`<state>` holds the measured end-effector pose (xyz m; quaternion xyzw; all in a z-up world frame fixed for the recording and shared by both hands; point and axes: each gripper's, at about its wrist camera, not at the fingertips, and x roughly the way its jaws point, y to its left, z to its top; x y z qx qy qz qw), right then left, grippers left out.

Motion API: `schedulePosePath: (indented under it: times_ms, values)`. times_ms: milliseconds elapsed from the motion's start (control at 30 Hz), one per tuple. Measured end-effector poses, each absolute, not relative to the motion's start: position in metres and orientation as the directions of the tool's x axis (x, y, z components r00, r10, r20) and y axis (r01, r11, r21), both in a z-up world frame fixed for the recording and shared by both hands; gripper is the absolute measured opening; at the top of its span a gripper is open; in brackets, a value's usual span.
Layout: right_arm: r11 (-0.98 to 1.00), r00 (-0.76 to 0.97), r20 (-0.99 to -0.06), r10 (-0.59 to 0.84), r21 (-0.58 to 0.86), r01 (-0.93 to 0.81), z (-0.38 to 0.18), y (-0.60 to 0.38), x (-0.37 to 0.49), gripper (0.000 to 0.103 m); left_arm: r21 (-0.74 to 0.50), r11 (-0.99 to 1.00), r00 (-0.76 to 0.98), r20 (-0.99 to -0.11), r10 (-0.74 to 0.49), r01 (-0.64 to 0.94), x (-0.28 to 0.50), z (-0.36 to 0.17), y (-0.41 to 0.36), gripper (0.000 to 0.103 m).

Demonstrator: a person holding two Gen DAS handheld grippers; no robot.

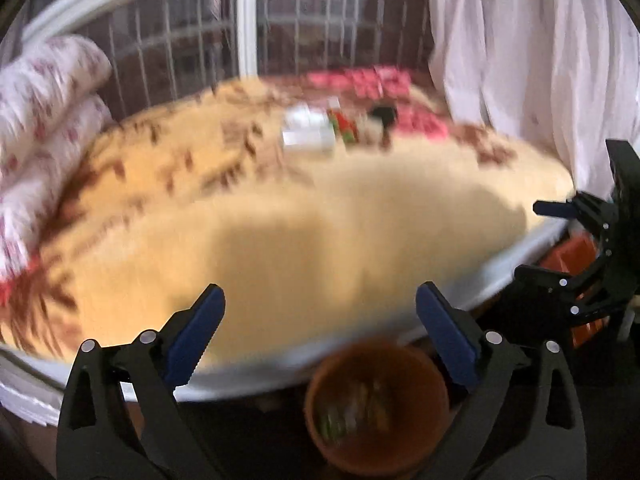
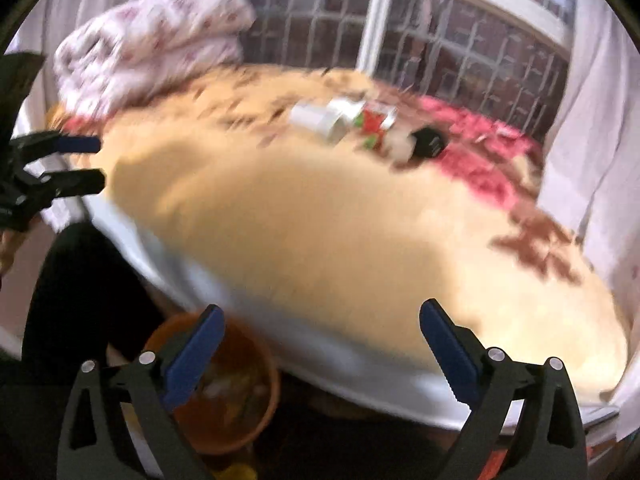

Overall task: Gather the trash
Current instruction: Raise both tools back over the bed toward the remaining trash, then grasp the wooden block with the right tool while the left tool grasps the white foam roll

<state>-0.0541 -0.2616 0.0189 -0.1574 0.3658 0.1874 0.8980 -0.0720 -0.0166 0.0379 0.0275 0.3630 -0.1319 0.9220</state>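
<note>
Trash lies far back on the bed: a white box [image 1: 307, 133] [image 2: 320, 117], a red and green wrapper [image 1: 343, 126] [image 2: 376, 122] and a black-capped item [image 1: 383, 115] [image 2: 428, 143]. An orange bin [image 1: 376, 408] [image 2: 228, 392] with some trash inside stands on the floor by the bed's near edge. My left gripper [image 1: 320, 332] is open and empty above the bin; it also shows at the left of the right wrist view [image 2: 90, 162]. My right gripper [image 2: 322, 344] is open and empty over the bed edge; it also shows at the right of the left wrist view [image 1: 536, 240]. Both views are blurred.
The bed has a tan patterned blanket [image 1: 300, 240] [image 2: 320, 220] with a pink part at the back [image 2: 480, 152]. A folded floral quilt [image 1: 44, 112] [image 2: 152, 44] sits at its left. A barred window [image 1: 248, 32] and white curtain [image 1: 532, 60] stand behind.
</note>
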Motion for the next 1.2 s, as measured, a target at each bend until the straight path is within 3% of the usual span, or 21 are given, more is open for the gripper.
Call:
schedulePosePath:
  times_ms: [167,233,567,700,1000,1067,1100,1133,1200]
  values:
    - [0.91,0.709,-0.659,0.249,-0.091,-0.404,0.033,-0.265,0.016,0.092,-0.062,0.97,0.741,-0.634,-0.22,0.235,-0.022,0.05,-0.03,0.094]
    - [0.919,0.704,-0.663,0.253,-0.063,-0.39,0.03,-0.262,0.043,0.086,-0.05,0.975,0.747,-0.634,-0.199,0.217,0.001,0.046,-0.038,0.094]
    - [0.927,0.651,-0.726,0.222,-0.05,-0.371,0.003,-0.252,0.18,0.079,-0.046,0.981,0.72,-0.673,-0.171,0.19,0.056,0.015,-0.046,0.094]
    - [0.912,0.57,-0.796,0.203,-0.059,-0.406,-0.023,-0.24,0.222,0.061,-0.073,0.981,0.7,-0.692,-0.179,0.179,0.07,0.006,-0.039,0.094]
    - [0.905,0.524,-0.833,0.177,-0.071,-0.419,-0.043,-0.232,0.266,0.059,-0.113,0.979,0.667,-0.718,-0.199,0.17,0.087,-0.009,-0.033,0.094]
    - [0.903,0.516,-0.835,0.191,-0.057,-0.426,-0.046,-0.23,0.275,0.055,-0.109,0.98,0.664,-0.723,-0.193,0.166,0.088,-0.012,-0.034,0.094]
    - [0.901,0.513,-0.835,0.2,-0.049,-0.431,-0.047,-0.228,0.278,0.049,-0.107,0.98,0.662,-0.725,-0.191,0.165,0.089,-0.013,-0.035,0.094]
    - [0.9,0.513,-0.833,0.206,-0.044,-0.433,-0.047,-0.227,0.28,0.036,-0.107,0.981,0.661,-0.726,-0.19,0.164,0.089,-0.014,-0.036,0.094]
    - [0.902,0.521,-0.828,0.206,-0.045,-0.428,-0.045,-0.226,0.277,0.035,-0.101,0.982,0.66,-0.729,-0.181,0.159,0.088,-0.015,-0.037,0.094]
